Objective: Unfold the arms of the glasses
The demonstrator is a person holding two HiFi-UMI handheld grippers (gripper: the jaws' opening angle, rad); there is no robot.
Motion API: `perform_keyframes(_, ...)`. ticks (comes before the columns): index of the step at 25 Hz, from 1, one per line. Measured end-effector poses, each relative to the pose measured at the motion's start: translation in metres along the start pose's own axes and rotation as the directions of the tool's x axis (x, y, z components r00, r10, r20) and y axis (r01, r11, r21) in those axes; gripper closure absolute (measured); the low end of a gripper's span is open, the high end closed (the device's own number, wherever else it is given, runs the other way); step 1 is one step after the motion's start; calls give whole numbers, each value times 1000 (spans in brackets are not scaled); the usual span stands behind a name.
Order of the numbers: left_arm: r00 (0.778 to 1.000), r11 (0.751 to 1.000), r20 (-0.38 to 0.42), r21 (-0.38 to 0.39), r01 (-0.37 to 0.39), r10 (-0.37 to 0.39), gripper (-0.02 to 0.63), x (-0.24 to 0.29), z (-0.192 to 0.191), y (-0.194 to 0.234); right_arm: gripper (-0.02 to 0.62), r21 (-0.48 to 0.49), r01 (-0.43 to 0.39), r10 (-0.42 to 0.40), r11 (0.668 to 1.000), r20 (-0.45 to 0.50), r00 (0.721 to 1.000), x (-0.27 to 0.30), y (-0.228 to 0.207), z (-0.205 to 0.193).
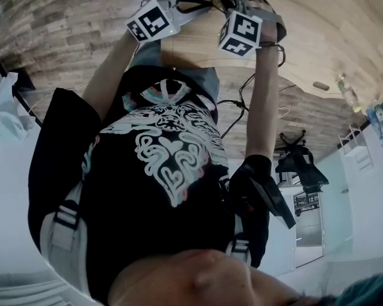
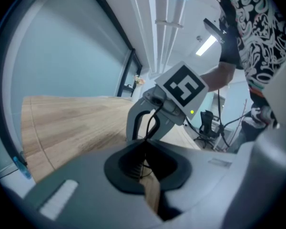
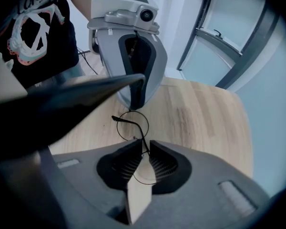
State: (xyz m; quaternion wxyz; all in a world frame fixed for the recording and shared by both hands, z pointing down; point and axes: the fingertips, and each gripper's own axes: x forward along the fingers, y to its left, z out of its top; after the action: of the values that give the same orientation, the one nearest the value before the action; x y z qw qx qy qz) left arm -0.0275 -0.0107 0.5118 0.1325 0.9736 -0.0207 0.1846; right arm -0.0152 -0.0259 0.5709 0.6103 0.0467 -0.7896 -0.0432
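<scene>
The glasses (image 3: 132, 126) have a thin black wire frame and round lenses. They hang over the wooden table (image 3: 200, 113). My right gripper (image 3: 144, 149) is shut on the frame near the bridge. One lens shows beyond the jaws and the other shows behind them. A thin arm (image 3: 121, 120) sticks out to the left. My left gripper (image 2: 144, 151) is shut on a thin black wire of the glasses (image 2: 144, 168). It faces the right gripper closely. In the head view only the two marker cubes (image 1: 152, 21) (image 1: 240, 34) show, side by side above the table.
The person's black printed shirt (image 1: 166, 152) fills the middle of the head view. An office chair (image 1: 300, 161) and floor cables lie to the right. A bottle (image 1: 348, 93) stands near the table edge. A dark-framed glass partition (image 3: 229, 46) rises behind the table.
</scene>
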Motion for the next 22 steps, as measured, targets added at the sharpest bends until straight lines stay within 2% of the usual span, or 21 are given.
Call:
perform_keyframes(4,1000,1000,-2,-3,-11,11,618,-4,-1,3,554,-52,-40,37,998,-43,998,2,1,3)
perform_keyframes(7,999,999,1,-3,-36,36,617,-6,0,9,583,-84,-29,24,996,-59,998,4,-2,4)
perform_keyframes(10,999,998,-7,19,-52,52,617,-10,1,14,591,-75,-24,19,997,-65,998,4,-2,7)
perform_keyframes(13,998,998,-9,11,-66,66,617,-12,1,17,594,-15,-19,19,1000,-31,999,1,-1,9)
perform_keyframes(16,997,997,6,-23,-79,79,618,-13,2,21,594,87,-12,9,996,36,999,-5,0,10)
perform_keyframes(22,996,994,17,-57,-88,89,618,-15,4,22,594,290,-28,-20,956,159,987,-20,1,7)
